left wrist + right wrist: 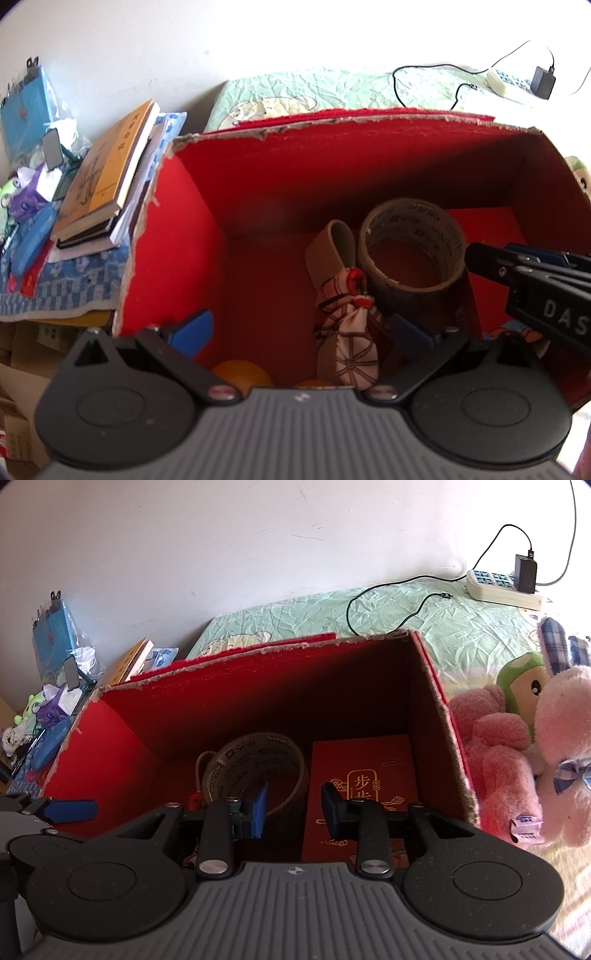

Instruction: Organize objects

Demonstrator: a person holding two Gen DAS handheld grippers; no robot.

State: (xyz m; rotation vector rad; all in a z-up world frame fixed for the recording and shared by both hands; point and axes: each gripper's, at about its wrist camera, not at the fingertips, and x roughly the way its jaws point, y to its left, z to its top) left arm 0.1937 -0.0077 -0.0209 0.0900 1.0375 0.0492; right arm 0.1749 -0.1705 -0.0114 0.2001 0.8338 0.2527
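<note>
A red cardboard box [258, 184] [155, 716] stands open on the bed. Inside lie a big roll of brown tape [413, 251] [255, 771], a smaller tan roll [332, 251], a patterned cloth pouch [351, 332], orange balls [240, 373] and a red booklet with gold print [362, 786]. My left gripper [303, 332] hangs open and empty over the box, the pouch between its fingers' span. My right gripper [295, 805] is open and empty above the tape and booklet; it also shows at the right of the left wrist view [524, 273].
A stack of books [107, 177] and clutter sit on a side table left of the box. Pink and green plush toys [517, 746] lie right of it. A power strip with charger and cable [506, 583] rests on the green bedsheet behind.
</note>
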